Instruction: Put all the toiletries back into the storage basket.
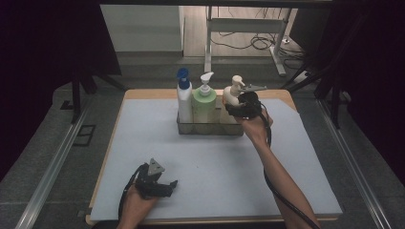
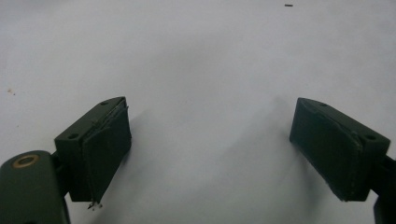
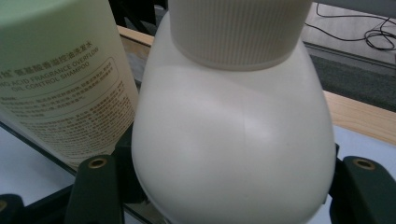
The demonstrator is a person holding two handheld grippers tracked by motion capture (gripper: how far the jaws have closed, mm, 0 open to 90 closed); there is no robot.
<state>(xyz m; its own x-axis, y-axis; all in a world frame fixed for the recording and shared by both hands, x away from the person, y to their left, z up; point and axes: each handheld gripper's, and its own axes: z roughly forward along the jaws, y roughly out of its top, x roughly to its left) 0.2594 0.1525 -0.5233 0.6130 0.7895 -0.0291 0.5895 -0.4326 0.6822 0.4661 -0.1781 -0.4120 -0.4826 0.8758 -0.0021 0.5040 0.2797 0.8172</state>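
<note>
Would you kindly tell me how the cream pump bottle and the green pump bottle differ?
The cream bottle is rounded and plain; the green bottle is straight-sided with printed text. The right gripper has its fingers around the cream bottle; the green one is untouched. Both stand upright in the clear tray.

My two hand-held tongs are matt black: the left gripper (image 1: 168, 186) carries a grey three-cornered plate on top, and its blocky jaws end in flat, dark, scuffed pads (image 2: 108, 154). Brass-ringed screw holes sit behind the jaws of both. A black cable trails back from the right gripper (image 1: 237, 109) along my bare, sleeveless forearm.
</note>
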